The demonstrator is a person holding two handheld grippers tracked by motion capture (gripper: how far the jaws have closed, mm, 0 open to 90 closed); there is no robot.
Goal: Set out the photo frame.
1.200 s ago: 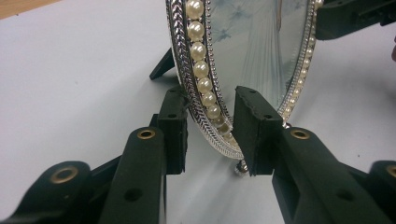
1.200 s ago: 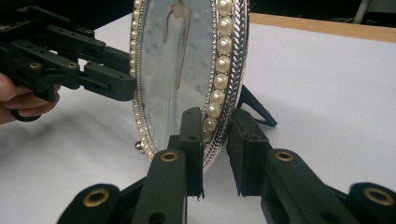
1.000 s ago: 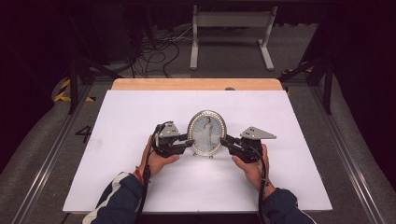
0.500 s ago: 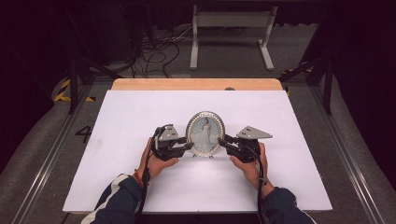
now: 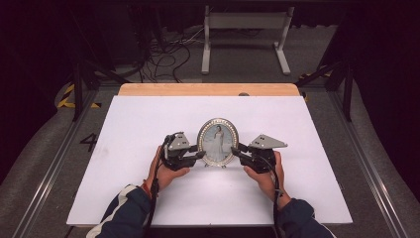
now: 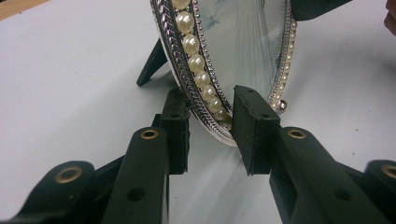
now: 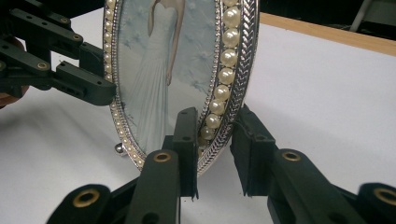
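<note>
Both tools have closed in on the frame since a second ago: the right one sat clear of its rim then, now it straddles it. The oval pearl-rimmed photo frame [image 5: 217,141] stands upright mid-bench on the white sheet [image 5: 124,124], rear easel strut [image 6: 152,63] down.

Left tool [image 5: 193,157]: jaws straddle the lower left rim, one pad in front, one behind; in the left gripper view the pads look touching or nearly so, can't tell if it's a firm clamp. Right tool [image 5: 239,152]: same on the right rim, jaws have just been easing open slightly with the rim between them; the back pad looks to have a small gap, so likely loose, can't confirm.

Risks:
- Grip is on a thin bevelled metal edge plus round pearls [image 7: 227,56], so pads can skate off under load.
- Uneven squeeze or lift between sides twists the frame, and it tips off the strut.
- Front pads overlap the glass [image 7: 159,70]; too much force may scratch or crack it.
- Low grip with a tall body above: the frame could pivot forward on lift.
</note>
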